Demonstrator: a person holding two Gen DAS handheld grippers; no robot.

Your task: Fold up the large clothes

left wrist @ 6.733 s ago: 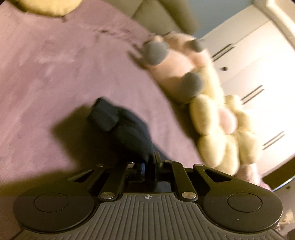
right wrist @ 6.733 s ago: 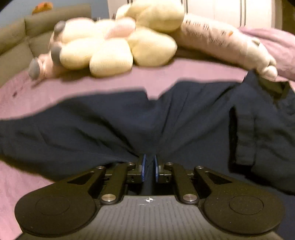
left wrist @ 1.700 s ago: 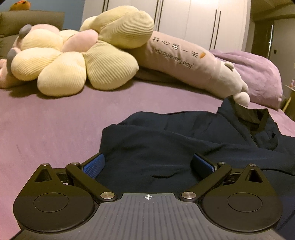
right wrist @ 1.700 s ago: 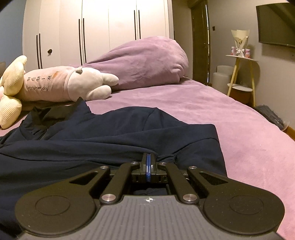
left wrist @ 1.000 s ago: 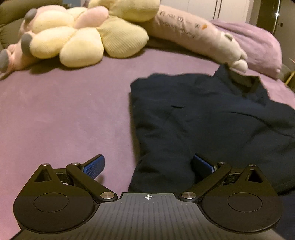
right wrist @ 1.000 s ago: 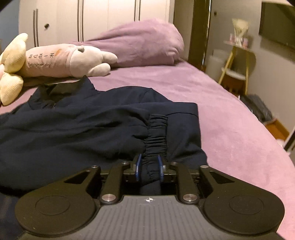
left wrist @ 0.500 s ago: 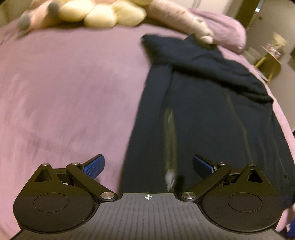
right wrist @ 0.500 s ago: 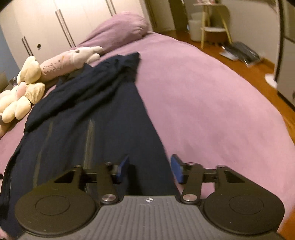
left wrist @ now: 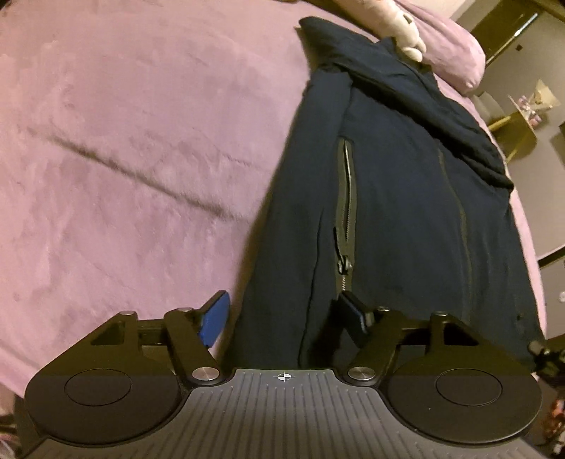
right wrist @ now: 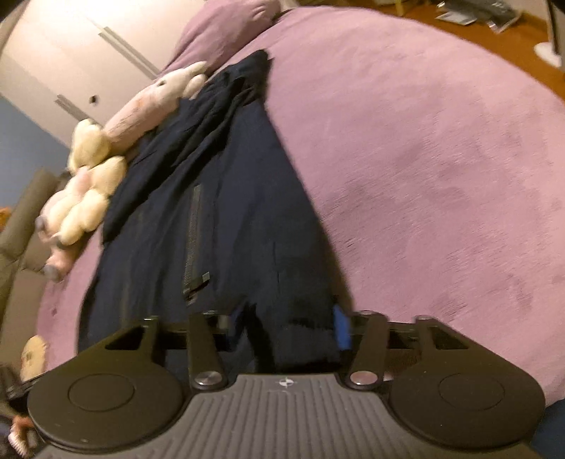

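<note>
A dark navy jacket (left wrist: 388,212) lies flat and lengthwise on the purple bed cover (left wrist: 123,159), collar at the far end, with a zipped pocket (left wrist: 348,197) facing up. My left gripper (left wrist: 284,317) hangs over the near left hem corner. Its jaws are closing with the hem edge between them, and the blue left pad (left wrist: 215,319) is still clear of the cloth. In the right wrist view the jacket (right wrist: 229,229) runs away from my right gripper (right wrist: 287,330). Its jaws are closing around the near right hem corner, which fills most of the gap.
Yellow and pink plush toys (right wrist: 84,197) and a long pink plush (right wrist: 152,102) lie by the collar end, with a purple pillow (right wrist: 226,31) behind. White wardrobe doors (right wrist: 70,53) stand beyond. Wooden floor (right wrist: 494,35) shows past the bed's right edge.
Both grippers have drawn back from the folded sleeves to the jacket's near hem. The right one let go of the cuff. The left jaws have narrowed around the hem edge.
</note>
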